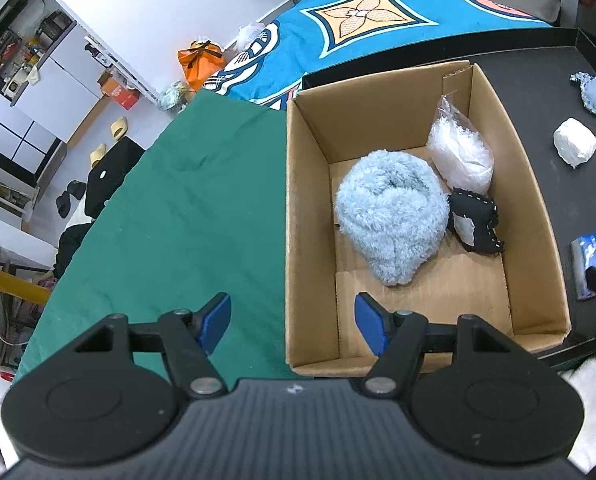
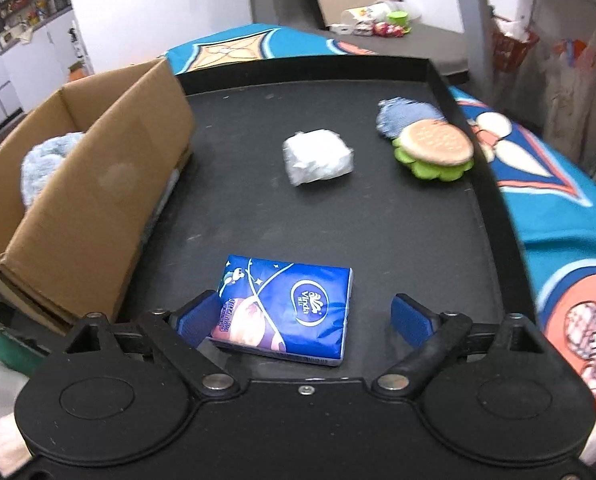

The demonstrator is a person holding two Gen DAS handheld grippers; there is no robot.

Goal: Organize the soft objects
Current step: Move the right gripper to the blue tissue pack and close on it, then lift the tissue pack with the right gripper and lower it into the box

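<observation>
A cardboard box holds a fluffy light-blue bundle, a clear plastic bag and a small black pouch. My left gripper is open and empty above the box's near left wall. In the right wrist view a blue tissue pack lies on the black tray. My right gripper is open, its fingers on either side of the pack's near end. Farther off lie a white wrapped bundle, a plush burger and a blue knitted piece.
The box stands at the tray's left side. A green cloth covers the surface left of the box. A teal patterned blanket lies behind and right of the tray. The tray has a raised rim.
</observation>
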